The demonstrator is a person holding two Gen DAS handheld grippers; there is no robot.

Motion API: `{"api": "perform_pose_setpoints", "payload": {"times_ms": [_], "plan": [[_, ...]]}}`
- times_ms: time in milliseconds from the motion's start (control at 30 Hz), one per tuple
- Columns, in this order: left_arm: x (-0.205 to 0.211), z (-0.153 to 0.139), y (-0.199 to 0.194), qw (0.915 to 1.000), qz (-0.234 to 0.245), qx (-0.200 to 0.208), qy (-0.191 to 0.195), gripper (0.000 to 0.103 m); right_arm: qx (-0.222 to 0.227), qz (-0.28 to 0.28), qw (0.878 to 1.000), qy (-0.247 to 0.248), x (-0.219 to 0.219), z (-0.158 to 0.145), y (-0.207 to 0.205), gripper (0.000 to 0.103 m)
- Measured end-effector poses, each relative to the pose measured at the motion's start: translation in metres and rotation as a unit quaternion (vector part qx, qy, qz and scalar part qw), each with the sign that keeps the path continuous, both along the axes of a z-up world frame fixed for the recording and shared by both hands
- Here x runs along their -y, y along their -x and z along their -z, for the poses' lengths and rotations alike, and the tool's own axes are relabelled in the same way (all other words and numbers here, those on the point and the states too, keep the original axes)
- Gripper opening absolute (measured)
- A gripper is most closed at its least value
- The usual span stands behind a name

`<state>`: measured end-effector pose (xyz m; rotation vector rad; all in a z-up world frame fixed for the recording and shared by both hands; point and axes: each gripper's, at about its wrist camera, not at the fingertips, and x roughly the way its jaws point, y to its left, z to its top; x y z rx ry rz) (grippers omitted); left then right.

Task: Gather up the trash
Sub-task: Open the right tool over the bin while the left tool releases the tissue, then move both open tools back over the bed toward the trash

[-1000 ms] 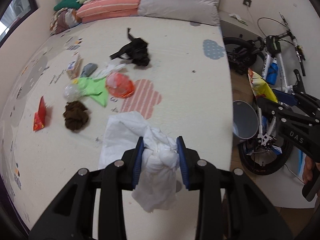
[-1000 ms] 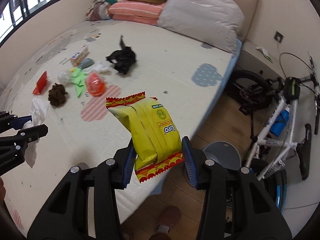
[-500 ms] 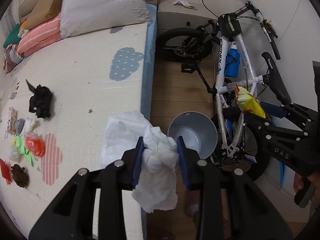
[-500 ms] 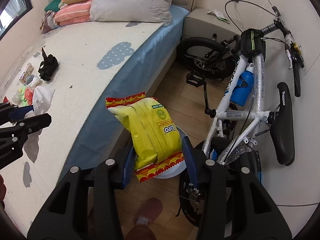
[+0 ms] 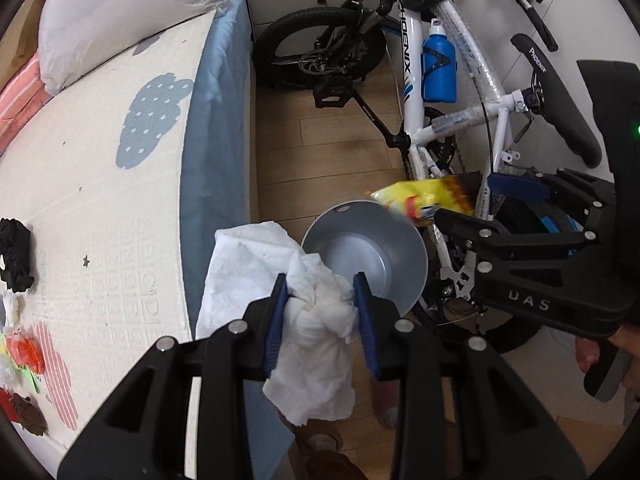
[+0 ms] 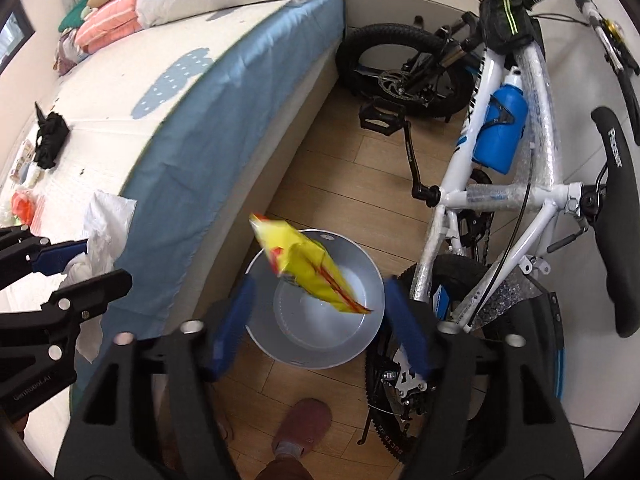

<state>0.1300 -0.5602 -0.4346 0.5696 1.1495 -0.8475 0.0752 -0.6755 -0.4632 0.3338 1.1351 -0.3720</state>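
Note:
My left gripper [image 5: 320,308] is shut on a crumpled white tissue [image 5: 316,320], held over the near rim of a grey bin [image 5: 404,280] on the wooden floor. In the right wrist view the same gripper [image 6: 100,264] and tissue [image 6: 108,220] show at the left, beside the bed. My right gripper [image 6: 318,320] hangs above the bin [image 6: 304,356] with its jaws opening. A yellow snack bag [image 6: 308,268] is loose between them, touching neither pad, tilted over the bin's mouth. From the left wrist view the bag [image 5: 412,200] sits at the tips of the right gripper [image 5: 466,198].
A white bicycle [image 6: 500,192] stands close to the right of the bin, its rear wheel [image 5: 460,312] against it. The bed's blue edge [image 6: 192,152] runs along the left. A black cloth [image 5: 14,256] and other litter lie on the bed mat. A slippered foot [image 6: 304,420] is below the bin.
Both grippers swung from over the bed to over the floor bin and sank. The right jaws have spread and the yellow bag has come free. The left still grips the tissue.

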Motion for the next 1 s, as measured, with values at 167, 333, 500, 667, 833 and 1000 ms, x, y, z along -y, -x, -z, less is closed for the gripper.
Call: {"api": "perform_pose_setpoints", "payload": {"times_ms": [167, 333, 500, 667, 833, 1000], "plan": [[0.013, 0.015, 0.002, 0.9995, 0.024, -0.014, -0.012, 0.033, -0.013, 0.032, 0.999, -0.003, 0.009, 0.004, 0.006, 0.072], [0.035, 0.016, 0.007, 0.9988, 0.045, -0.016, -0.004, 0.033, -0.018, 0.059, 0.998, 0.009, 0.026, 0.0, 0.022, 0.072], [0.06, 0.023, 0.015, 0.9976, 0.067, -0.018, 0.003, 0.034, -0.022, 0.083, 0.996, 0.017, 0.044, -0.004, 0.038, 0.072], [0.082, 0.033, 0.02, 0.9962, 0.081, -0.032, -0.003, 0.045, -0.022, 0.101, 0.994, 0.02, 0.06, -0.006, 0.051, 0.072], [0.092, 0.032, 0.025, 0.9962, 0.083, -0.024, 0.002, 0.073, -0.024, 0.115, 0.993, 0.016, 0.069, -0.006, 0.059, 0.072], [0.091, 0.031, 0.023, 0.9967, 0.077, -0.027, -0.004, 0.073, -0.027, 0.112, 0.993, 0.019, 0.068, -0.009, 0.058, 0.072]]}}
